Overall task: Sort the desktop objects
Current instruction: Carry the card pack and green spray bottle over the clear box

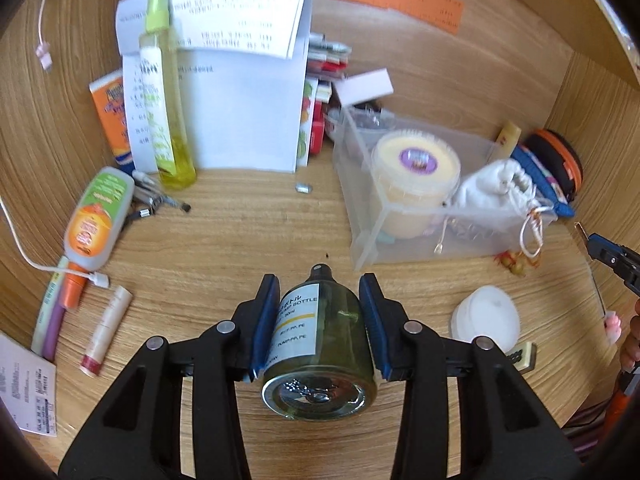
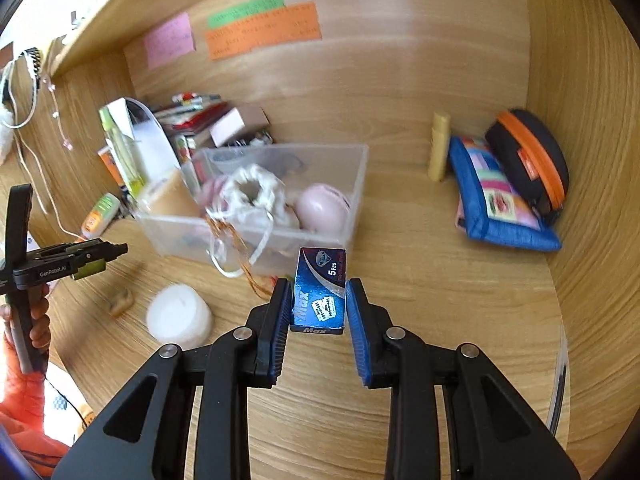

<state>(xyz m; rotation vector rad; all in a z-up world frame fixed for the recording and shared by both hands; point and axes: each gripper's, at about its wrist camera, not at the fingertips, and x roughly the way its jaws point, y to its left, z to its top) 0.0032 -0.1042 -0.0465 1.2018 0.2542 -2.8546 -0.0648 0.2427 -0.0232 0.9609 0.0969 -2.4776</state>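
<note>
Through the left wrist, my left claw (image 1: 319, 322) gripped the pump bottle (image 1: 320, 344) above the worktop (image 1: 248, 232), near the clear bin (image 1: 420, 208). Through the right wrist, my right claw (image 2: 317, 305) pinched the blade box (image 2: 320, 292) just before that bin (image 2: 352, 184); I judged both mid-carry, each next needing a sorting spot.

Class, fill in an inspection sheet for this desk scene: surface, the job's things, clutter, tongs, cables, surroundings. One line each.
Surface: wooden desk, crowded along the back.
Job's things: pump bottle in the left tongs; blue Max box between the pads of the right tongs; clear bin holding a white pouch.
Clutter: white jar, lip balm, papers, orange tube.
Tongs: both shut on their items.
Cables: white cable at the left.
Surroundings: sticky notes on the back panel.
</note>
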